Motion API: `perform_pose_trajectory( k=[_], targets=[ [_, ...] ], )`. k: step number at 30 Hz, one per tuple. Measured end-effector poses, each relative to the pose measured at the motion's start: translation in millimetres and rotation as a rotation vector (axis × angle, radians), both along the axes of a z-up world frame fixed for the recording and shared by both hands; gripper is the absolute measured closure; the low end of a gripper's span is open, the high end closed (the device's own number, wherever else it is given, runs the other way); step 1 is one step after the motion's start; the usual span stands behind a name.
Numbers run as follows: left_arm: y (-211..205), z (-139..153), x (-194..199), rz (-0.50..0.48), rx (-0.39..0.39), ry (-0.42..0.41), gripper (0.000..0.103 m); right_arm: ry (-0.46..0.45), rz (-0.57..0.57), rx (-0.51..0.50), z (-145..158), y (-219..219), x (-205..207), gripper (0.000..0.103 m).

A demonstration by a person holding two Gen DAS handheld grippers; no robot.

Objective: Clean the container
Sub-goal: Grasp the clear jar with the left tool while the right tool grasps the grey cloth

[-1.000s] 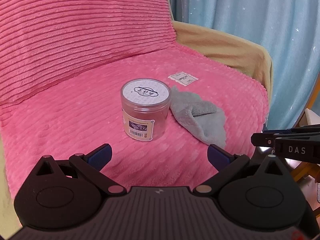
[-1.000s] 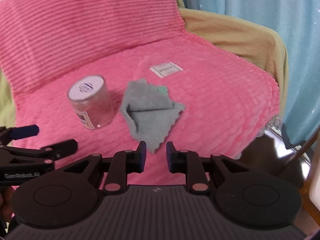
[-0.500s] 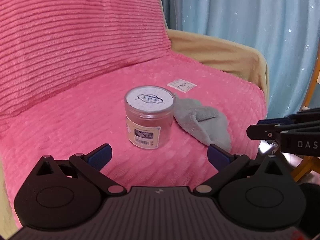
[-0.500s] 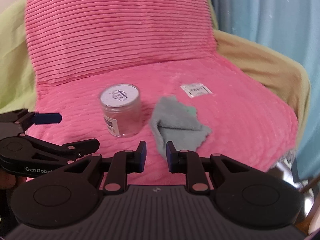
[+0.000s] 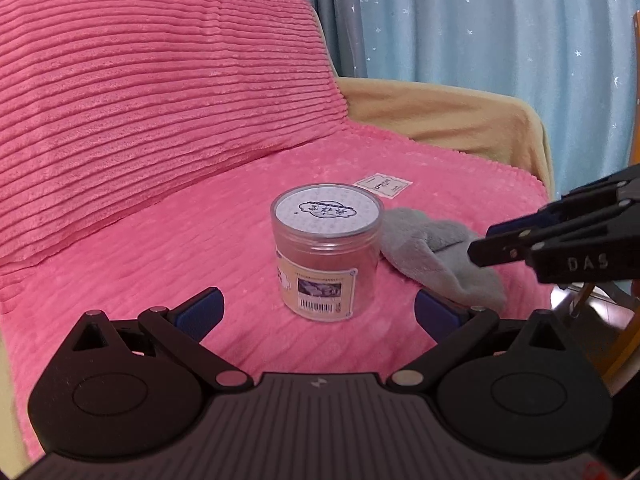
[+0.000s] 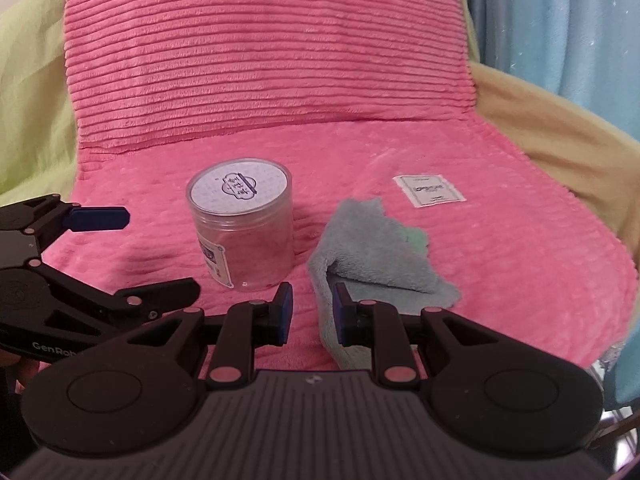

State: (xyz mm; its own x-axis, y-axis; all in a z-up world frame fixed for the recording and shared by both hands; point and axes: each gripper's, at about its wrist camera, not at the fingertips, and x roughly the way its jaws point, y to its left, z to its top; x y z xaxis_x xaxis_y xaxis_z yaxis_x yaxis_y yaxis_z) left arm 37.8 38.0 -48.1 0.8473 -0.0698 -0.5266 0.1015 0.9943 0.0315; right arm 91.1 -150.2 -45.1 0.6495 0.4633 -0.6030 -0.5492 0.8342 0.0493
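A clear plastic jar with a white printed lid stands upright on the pink blanket; it also shows in the right wrist view. A crumpled grey cloth lies just right of it, and in the right wrist view. My left gripper is wide open and empty, just short of the jar. My right gripper has its jaws narrowly apart, empty, at the near edge of the cloth. It also enters the left wrist view from the right, over the cloth.
A white paper sachet lies on the blanket behind the cloth. A ribbed pink cushion forms the backrest. Tan armrest and blue curtains are on the right. A wooden chair edge stands at far right.
Both grippers have moved closer to the jar and cloth and lower. The right gripper has swung left, so the cloth now lies right in front of its fingers. Nothing was grasped.
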Motion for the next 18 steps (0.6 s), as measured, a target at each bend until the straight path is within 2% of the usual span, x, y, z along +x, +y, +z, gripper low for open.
perform_pose_trajectory(
  k=[8, 14, 18],
  targets=[
    [-7.7, -18.0, 23.0, -0.026, 0.012, 0.025, 0.001, 0.051, -0.018, 0.020, -24.6, 9.9, 25.3, 0.086],
    [-12.8, -28.6, 33.1, -0.024, 0.103, 0.044, 0.001, 0.076, -0.017, 0.034, -39.5, 19.5, 46.5, 0.086],
    [-11.1, -33.3, 34.9, -0.020, 0.100, 0.057, 0.001, 0.079, -0.010, 0.048, -46.7, 23.5, 53.3, 0.086]
  ],
)
